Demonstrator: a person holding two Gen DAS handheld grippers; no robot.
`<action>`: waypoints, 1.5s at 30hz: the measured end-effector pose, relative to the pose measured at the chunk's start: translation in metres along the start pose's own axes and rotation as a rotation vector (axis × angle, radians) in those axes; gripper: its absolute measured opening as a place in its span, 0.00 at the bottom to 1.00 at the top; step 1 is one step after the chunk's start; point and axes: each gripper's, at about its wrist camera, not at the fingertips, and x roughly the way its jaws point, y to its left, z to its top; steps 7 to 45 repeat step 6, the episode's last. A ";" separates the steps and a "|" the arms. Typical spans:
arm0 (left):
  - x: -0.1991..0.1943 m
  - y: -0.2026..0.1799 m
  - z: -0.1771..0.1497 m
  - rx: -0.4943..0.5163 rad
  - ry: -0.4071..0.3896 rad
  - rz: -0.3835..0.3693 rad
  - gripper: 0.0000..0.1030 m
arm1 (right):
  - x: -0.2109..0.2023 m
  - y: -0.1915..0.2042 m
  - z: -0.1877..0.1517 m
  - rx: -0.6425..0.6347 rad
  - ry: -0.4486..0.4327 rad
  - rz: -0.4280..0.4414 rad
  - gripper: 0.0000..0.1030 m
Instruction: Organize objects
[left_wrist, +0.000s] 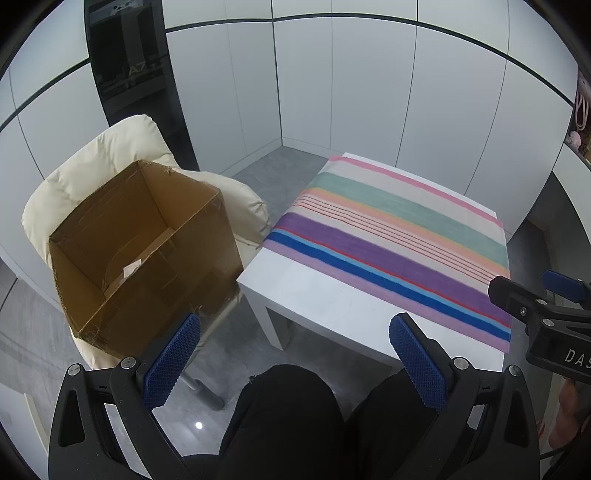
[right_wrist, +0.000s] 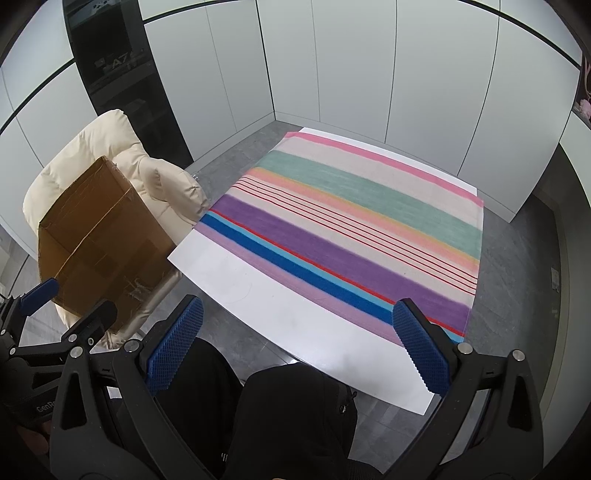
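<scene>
Nearest in both views are the person's knees in black trousers, directly under the two tools. The left gripper hangs above them with its blue pads wide apart and nothing between them. The right gripper is just the same: pads spread, holding nothing, hovering over the near edge of the table. Each tool shows at the side of the other's view, so the two are held close together, side by side.

Just beyond the knees stands the small white table, with a striped cloth lying flat over most of its top and leaving a bare white strip along the near edge. No loose objects show on the cloth or on the bare strip.

To the left of the table, a cream padded chair carries an open cardboard box, tilted on the seat. The inside of the box looks empty apart from its bottom flaps and a bit of tape, though the near corner is hidden. Farther off are pale wall panels and a dark glass panel.

The things to be organized are not visible anywhere here. I judge this to be either the very start or the very end of the task. A next move would first call for finding something to pick up, probably for the box.
</scene>
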 end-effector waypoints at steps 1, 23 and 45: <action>0.000 0.000 0.000 0.001 0.001 0.000 1.00 | 0.000 0.000 0.000 0.000 0.000 0.000 1.00; 0.000 -0.001 0.000 0.000 0.002 -0.002 1.00 | 0.000 0.000 0.000 0.001 0.000 0.000 1.00; 0.000 -0.001 0.000 0.000 0.002 -0.002 1.00 | 0.000 0.000 0.000 0.001 0.000 0.000 1.00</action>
